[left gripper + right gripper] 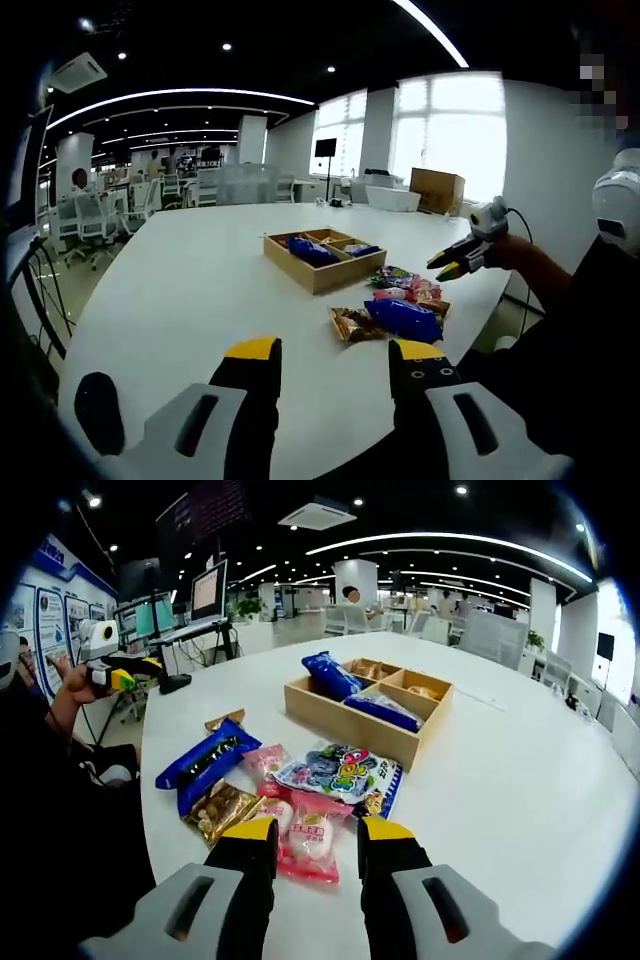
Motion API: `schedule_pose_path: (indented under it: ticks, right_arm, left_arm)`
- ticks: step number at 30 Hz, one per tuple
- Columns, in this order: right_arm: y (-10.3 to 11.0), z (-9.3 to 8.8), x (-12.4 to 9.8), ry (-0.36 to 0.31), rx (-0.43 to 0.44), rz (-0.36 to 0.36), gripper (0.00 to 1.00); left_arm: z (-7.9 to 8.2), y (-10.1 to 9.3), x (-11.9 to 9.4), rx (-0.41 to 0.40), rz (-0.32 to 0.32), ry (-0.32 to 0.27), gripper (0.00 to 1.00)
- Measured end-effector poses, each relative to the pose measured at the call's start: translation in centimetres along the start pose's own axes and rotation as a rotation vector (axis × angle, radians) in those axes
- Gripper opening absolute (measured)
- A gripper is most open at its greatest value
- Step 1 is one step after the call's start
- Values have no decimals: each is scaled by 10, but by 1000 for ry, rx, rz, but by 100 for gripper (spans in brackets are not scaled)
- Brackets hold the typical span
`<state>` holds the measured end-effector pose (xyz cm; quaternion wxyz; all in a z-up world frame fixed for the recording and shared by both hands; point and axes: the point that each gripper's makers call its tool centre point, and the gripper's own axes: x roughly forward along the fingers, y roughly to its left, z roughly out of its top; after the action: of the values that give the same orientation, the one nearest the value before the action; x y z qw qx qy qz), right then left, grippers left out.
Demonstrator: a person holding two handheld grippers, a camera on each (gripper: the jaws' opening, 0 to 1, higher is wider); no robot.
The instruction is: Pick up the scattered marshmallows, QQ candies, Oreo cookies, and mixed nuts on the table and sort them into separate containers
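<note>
Snack packets (300, 790) on table (520, 780) – before wooden tray (368, 708).

You're in a big open-plan office: long white table (200, 290), rows of desks with monitors (208, 590), office chairs (95, 222), strip ceiling lights (180, 95), big windows (450, 130), someone seated (78, 182) in back.

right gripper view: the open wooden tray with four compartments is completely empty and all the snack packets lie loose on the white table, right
Not quite. The wooden compartment tray is not empty: the right gripper view shows a blue Oreo packet leaning in one compartment, another blue packet in the near one and small items in the far ones. The other snack packets do lie loose on the white table.
</note>
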<state>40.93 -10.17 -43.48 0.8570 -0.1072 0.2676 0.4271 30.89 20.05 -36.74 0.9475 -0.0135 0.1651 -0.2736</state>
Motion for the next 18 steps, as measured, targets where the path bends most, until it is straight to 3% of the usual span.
schedule_pose_path:
  ticks: [18]
  right_arm:
    - [1, -15, 28, 44, 56, 43, 23]
  left_arm:
    - [-1, -1, 2, 0, 1, 13, 47]
